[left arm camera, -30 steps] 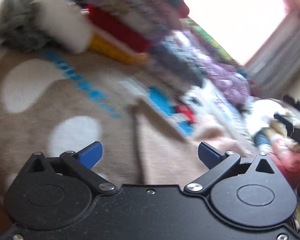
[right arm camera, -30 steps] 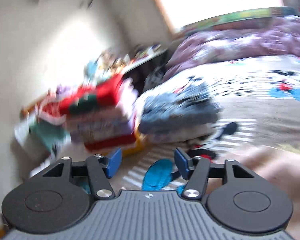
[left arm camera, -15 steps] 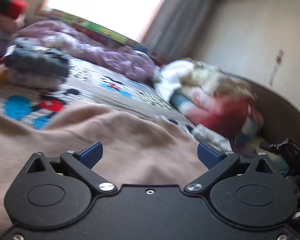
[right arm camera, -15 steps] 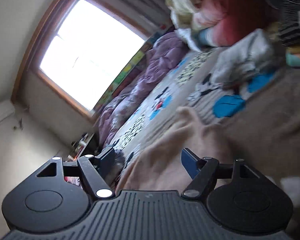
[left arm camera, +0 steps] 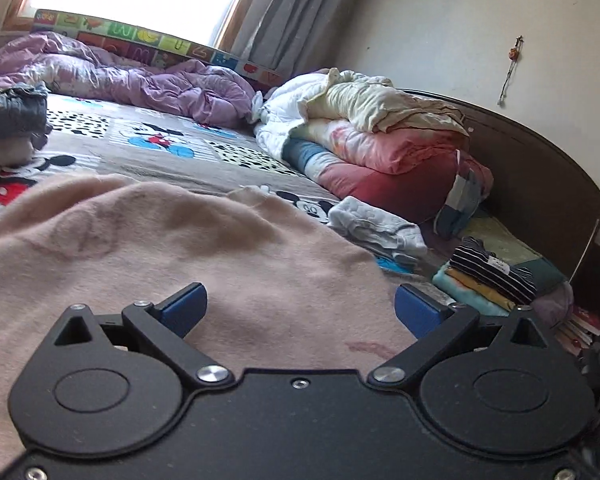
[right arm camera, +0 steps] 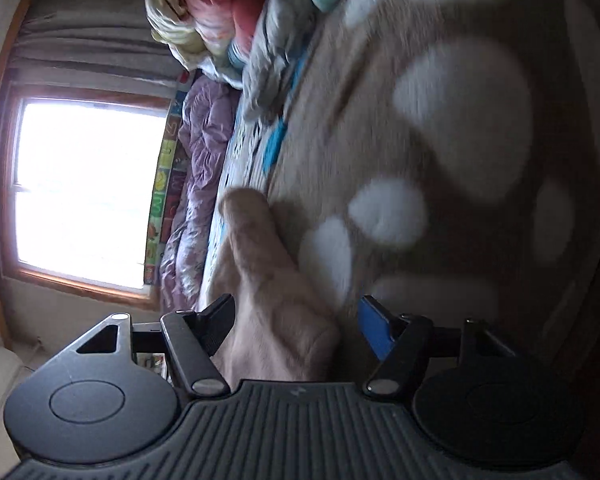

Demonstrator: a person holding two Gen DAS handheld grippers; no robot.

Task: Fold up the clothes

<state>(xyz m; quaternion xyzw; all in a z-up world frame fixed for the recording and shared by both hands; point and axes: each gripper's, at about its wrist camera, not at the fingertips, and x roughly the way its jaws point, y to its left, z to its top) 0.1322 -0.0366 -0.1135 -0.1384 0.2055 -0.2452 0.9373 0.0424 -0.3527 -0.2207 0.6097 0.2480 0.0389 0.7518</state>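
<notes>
The pink garment (left arm camera: 172, 248) lies spread on the bed (left arm camera: 228, 160) before me. My left gripper (left arm camera: 300, 306) stands wide above it. My right gripper (right arm camera: 296, 324), just closing slightly, stands open around a fold, not pressing it.

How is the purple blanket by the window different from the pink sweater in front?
The purple blanket looks shiny and crumpled into many folds; the pink sweater looks fuzzy and lies in smooth humps. The blanket is bunched along the far side of the bed under the window; the sweater is spread out at the near side, right by the left tool. The sweater has a small reddish mark near that tool; no such mark shows on the blanket. Both are soft and rest on the bed.
</notes>
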